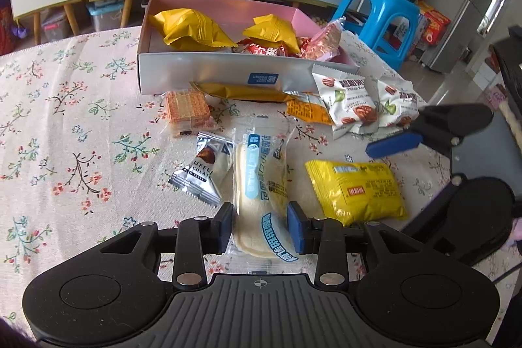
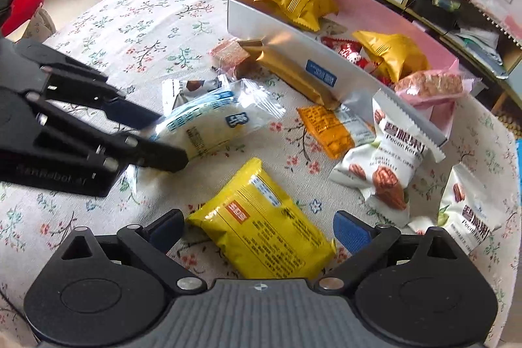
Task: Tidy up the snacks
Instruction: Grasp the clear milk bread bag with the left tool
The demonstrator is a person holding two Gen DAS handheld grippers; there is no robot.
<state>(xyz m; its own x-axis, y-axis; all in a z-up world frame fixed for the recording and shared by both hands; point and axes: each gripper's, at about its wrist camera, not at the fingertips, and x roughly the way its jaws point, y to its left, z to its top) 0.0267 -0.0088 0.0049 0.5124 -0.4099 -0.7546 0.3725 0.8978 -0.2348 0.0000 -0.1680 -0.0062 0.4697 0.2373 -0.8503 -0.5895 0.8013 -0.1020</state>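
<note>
The cream cake packet (image 1: 261, 201) is gripped by the left claw (image 1: 261, 229); the yellow packet (image 2: 261, 227) is straddled (untouched) by the wide-open right claw (image 2: 257, 232).

The silver wrapper (image 1: 201, 170) reads "TRUFFLE CHOCOLATE", partly cut off. The white nut packets (image 2: 388, 158) read "Pecan Kernel". The left gripper's (image 2: 156, 132) black body carries faint lettering, "SenRobot AI".
</note>
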